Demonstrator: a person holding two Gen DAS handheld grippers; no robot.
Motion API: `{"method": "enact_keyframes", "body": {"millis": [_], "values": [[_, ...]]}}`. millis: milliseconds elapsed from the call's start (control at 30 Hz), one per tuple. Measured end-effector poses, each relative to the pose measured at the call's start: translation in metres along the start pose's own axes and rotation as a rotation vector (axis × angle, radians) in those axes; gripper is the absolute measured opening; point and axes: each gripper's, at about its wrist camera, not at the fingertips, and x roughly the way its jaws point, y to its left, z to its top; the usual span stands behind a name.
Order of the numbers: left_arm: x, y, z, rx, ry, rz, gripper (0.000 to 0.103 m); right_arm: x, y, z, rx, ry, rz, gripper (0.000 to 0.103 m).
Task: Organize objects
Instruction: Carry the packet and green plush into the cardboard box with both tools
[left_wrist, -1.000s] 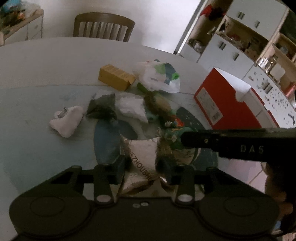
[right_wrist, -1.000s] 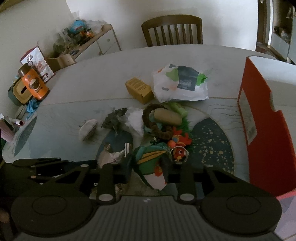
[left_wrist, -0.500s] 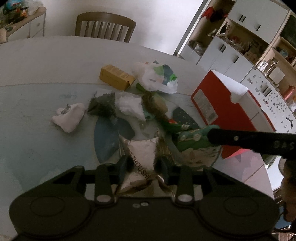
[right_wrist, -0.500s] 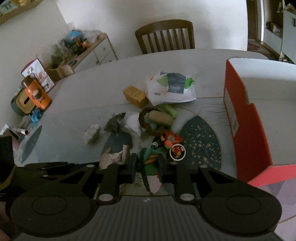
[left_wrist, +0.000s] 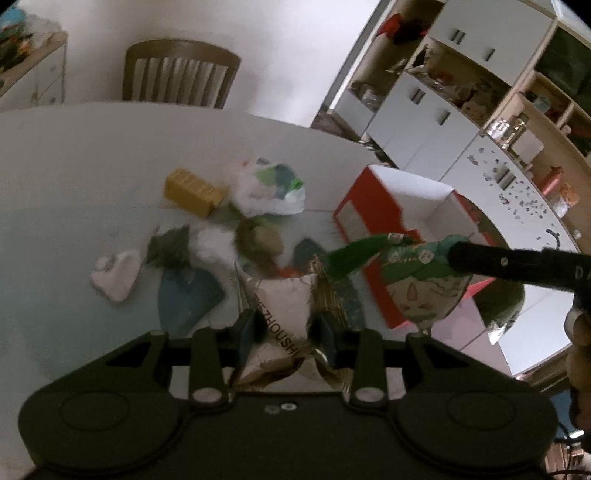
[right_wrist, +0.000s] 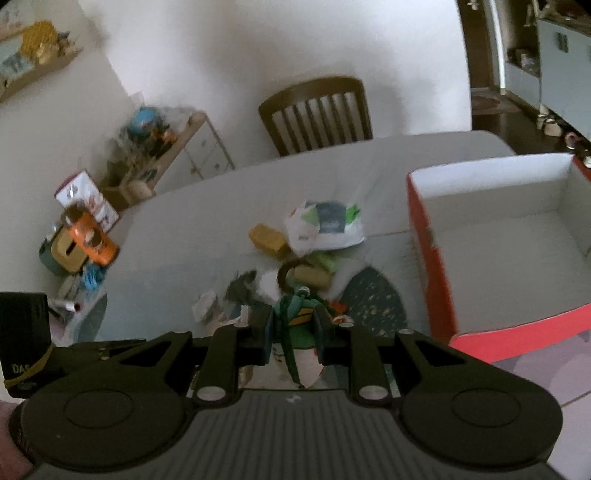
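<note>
Liftoff: both grippers have risen from the tabletop (left_wrist: 74, 177) clutter. Left gripper (left_wrist: 286, 328) jaws pinch the foil snack bag (left_wrist: 284, 310); right gripper (right_wrist: 293, 325) jaws clamp the green pouch (right_wrist: 295, 317), now beside the red box (right_wrist: 436, 258).

**Two packets lifted, the rest on the table**

We see a white foil packet (left_wrist: 284, 317) with dark lettering pinched between the left fingers (left_wrist: 248, 326), crumpled and upright. Between the right fingers (right_wrist: 264, 334) hangs a green, orange and white pouch (right_wrist: 299, 325), just short of the open red box (right_wrist: 480, 266). Beyond both sets of fingers lie a yellow box (left_wrist: 194, 192), a white plastic bag (left_wrist: 271, 192) and a white cloth lump (left_wrist: 116, 275).
</note>
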Motion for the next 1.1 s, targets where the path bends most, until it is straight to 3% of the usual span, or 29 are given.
{"method": "enact_keyframes", "body": {"millis": [467, 833, 1100], "values": [[0.007, -0.075, 0.049, 0.111, 0.000, 0.004, 0.037, -0.055, -0.052, 0.051, 0.022, -0.112, -0.064, 0.022], [0.045, -0.155, 0.088, 0.133, 0.011, 0.031, 0.037, -0.063, -0.139, 0.083, 0.053, -0.047, -0.077, 0.022], [0.091, -0.212, 0.111, 0.176, 0.030, 0.052, 0.037, -0.067, -0.193, 0.106, 0.045, -0.060, -0.088, 0.022]]}}
